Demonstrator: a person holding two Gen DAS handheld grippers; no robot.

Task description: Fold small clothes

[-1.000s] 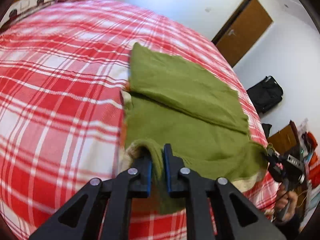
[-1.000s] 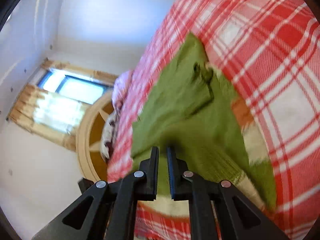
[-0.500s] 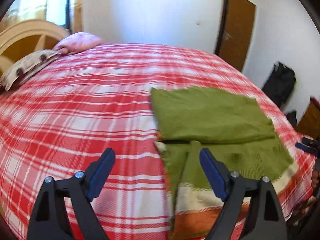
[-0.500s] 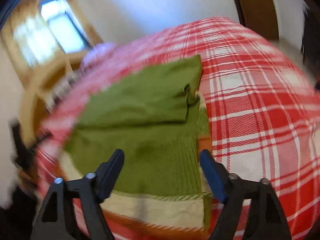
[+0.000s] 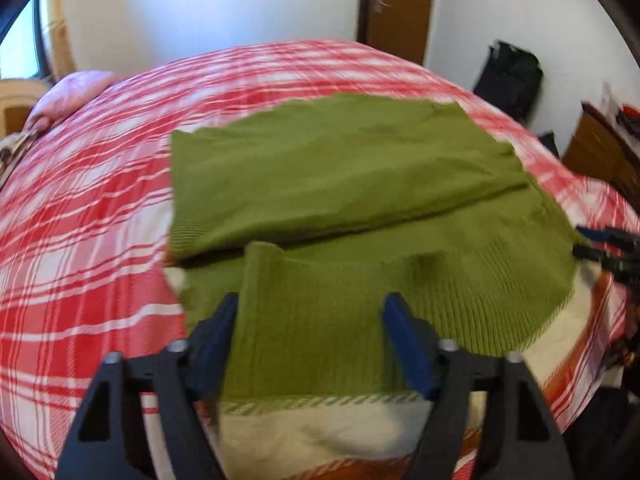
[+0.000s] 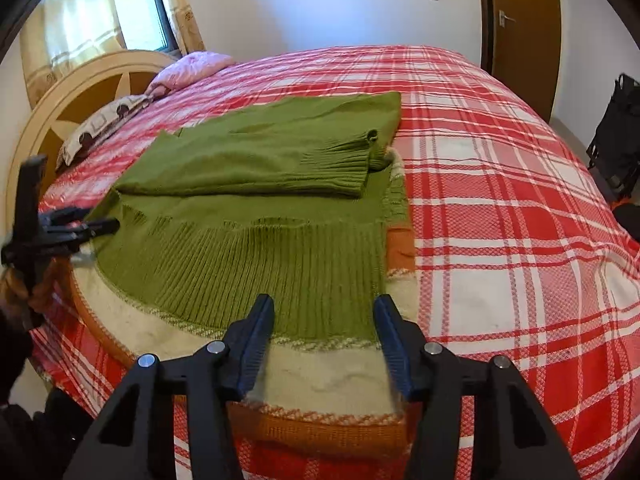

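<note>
Both tongs, left tongs [image 5: 310, 330] and right tongs [image 6: 322, 330], are spread wide, holding nothing. Green sweater [image 6: 256, 196] lies on the bed [image 6: 500, 184], sleeves folded over; I'd guess the final fold's left.

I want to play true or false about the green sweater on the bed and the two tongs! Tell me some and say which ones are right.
1. The green knitted sweater lies on the red and white checked bedspread. True.
2. The left tongs are pinching the sweater. False: they are open, holding nothing.
3. The right tongs are open. True.
4. The sweater's cream and orange bottom stripes are far from the tongs. False: they lie closest to them.
5. A pink pillow sits near the headboard. True.
</note>
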